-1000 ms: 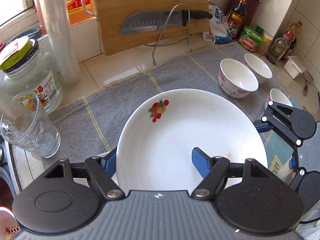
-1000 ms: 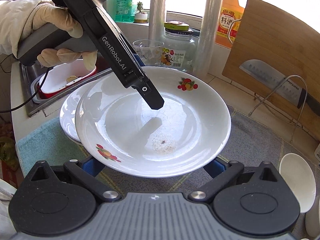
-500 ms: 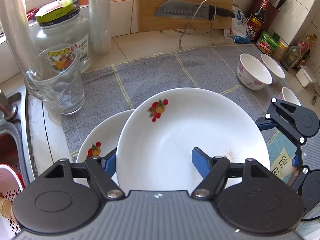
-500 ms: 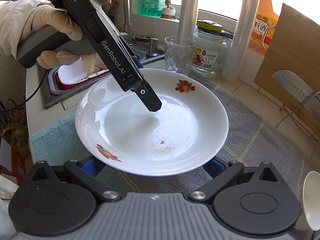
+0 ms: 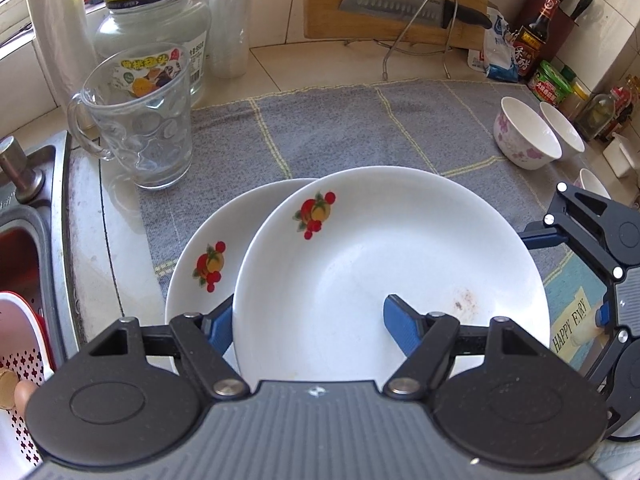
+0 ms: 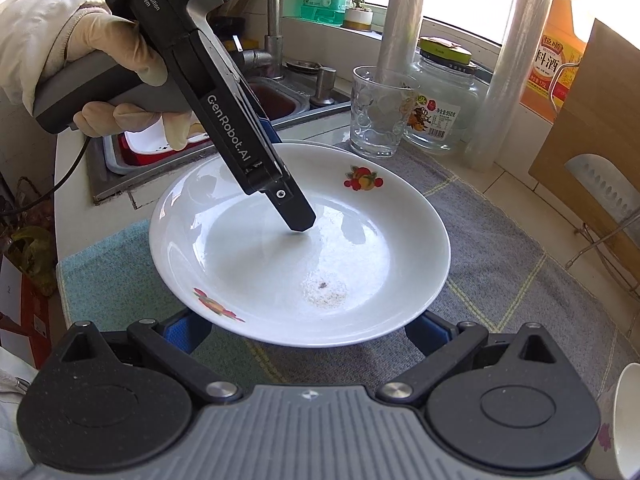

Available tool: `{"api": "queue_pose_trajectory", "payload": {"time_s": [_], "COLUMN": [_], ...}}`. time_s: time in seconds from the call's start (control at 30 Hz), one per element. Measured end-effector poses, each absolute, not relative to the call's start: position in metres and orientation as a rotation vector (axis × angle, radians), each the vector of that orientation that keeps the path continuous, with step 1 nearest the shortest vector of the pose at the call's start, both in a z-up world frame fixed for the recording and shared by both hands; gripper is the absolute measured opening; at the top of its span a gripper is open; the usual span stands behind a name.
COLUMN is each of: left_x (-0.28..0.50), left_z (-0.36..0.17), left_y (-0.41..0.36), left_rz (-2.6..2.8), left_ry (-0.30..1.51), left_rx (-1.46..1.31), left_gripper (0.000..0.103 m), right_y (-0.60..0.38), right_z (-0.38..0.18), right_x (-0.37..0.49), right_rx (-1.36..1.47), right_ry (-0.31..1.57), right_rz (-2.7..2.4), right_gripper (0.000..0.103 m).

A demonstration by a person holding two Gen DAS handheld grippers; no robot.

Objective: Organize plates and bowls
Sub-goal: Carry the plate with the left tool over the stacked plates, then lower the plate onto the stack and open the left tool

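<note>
White plate (image 5: 400, 256) with red-orange fruit print; grey yellow-lined mat (image 5: 340, 128).

The left hand-held gripper (image 5: 308, 328) gripped the near rim of a white plate (image 5: 392, 264) with a fruit motif, one blue pad under the rim and the other inside the dish. That plate overlapped a second matching plate (image 5: 200, 264) lying on the grey cloth (image 5: 340, 128) near the bench's sink-side edge. A glass mug (image 5: 140, 120) stood beside the sink (empty, as far as visible). Two bowls (image 5: 524, 140) sat toward the cloth's far right corner.
</note>
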State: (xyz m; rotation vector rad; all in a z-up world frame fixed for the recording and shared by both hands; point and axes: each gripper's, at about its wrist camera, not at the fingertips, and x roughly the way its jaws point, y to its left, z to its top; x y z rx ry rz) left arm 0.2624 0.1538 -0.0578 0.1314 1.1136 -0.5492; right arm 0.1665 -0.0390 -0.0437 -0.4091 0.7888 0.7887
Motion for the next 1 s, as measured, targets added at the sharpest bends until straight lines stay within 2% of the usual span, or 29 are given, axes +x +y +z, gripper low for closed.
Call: {"api": "queue_pose_trajectory", "payload": {"time_s": [0.37,1.0], "left_x": [0.262,0.258], "left_z": [-0.063,-0.05], "left_y": [0.154,0.161], "left_rz": [-0.534,-0.525], "left_ry": [1.15,1.094], "left_rx": [0.203,0.207], "left_gripper": [0.077,0.082], "right_y": [-0.035,-0.027], "right_z": [-0.042,-0.043], "right_x": [0.166,0.167], "right_rx": [-0.409,-0.407], "right_ry": [0.774,0.782], "right_rz": [0.797,0.768], "right_gripper": [0.103,0.103]}}
